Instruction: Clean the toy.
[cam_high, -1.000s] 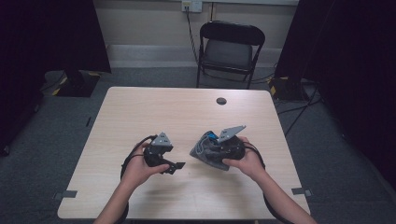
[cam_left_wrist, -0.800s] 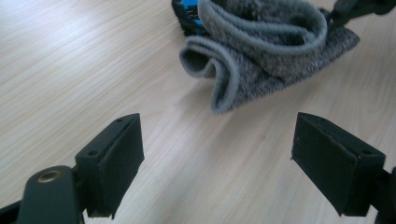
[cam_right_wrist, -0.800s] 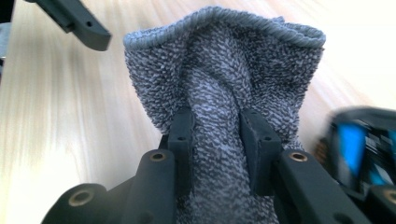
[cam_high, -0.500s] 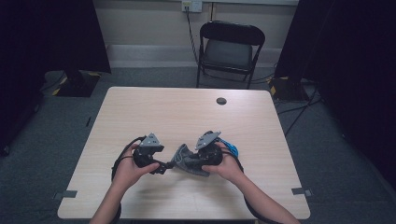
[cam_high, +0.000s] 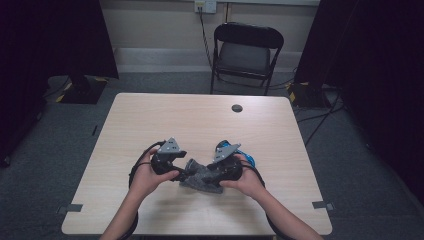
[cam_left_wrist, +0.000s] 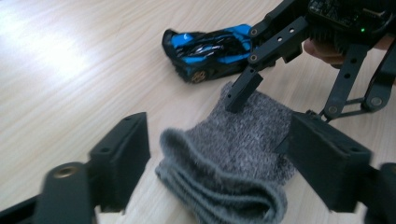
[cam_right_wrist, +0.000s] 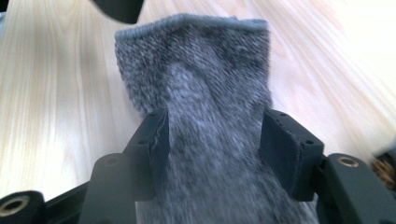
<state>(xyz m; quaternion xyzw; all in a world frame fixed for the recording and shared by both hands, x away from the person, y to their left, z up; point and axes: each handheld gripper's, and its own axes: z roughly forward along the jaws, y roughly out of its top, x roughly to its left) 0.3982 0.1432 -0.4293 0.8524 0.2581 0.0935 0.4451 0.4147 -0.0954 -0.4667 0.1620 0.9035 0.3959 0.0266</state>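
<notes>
A grey knitted sock (cam_high: 200, 178) lies on the wooden table (cam_high: 200, 125) between my two grippers. The left gripper (cam_high: 185, 172) faces its folded cuff (cam_left_wrist: 224, 186); the jaws have just been closing and stand apart around the cuff, with a gap on the left side. The right gripper (cam_high: 208, 175) comes from the other end, and its jaws have just been opening. In the right gripper view the sock (cam_right_wrist: 205, 93) runs between the parted jaws of that gripper (cam_right_wrist: 215, 140). A blue and black toy car (cam_left_wrist: 210, 46) rests on the table behind the right gripper's fingers (cam_left_wrist: 243, 91).
A small black round disc (cam_high: 237, 108) sits near the table's far edge. A black folding chair (cam_high: 247, 50) stands beyond the table. Cables lie on the floor at the right, and dark curtains flank the room.
The right gripper has come down and leftward, bringing the sock from the air onto the table. The two grippers now sit closer together, and the right jaws have parted.
</notes>
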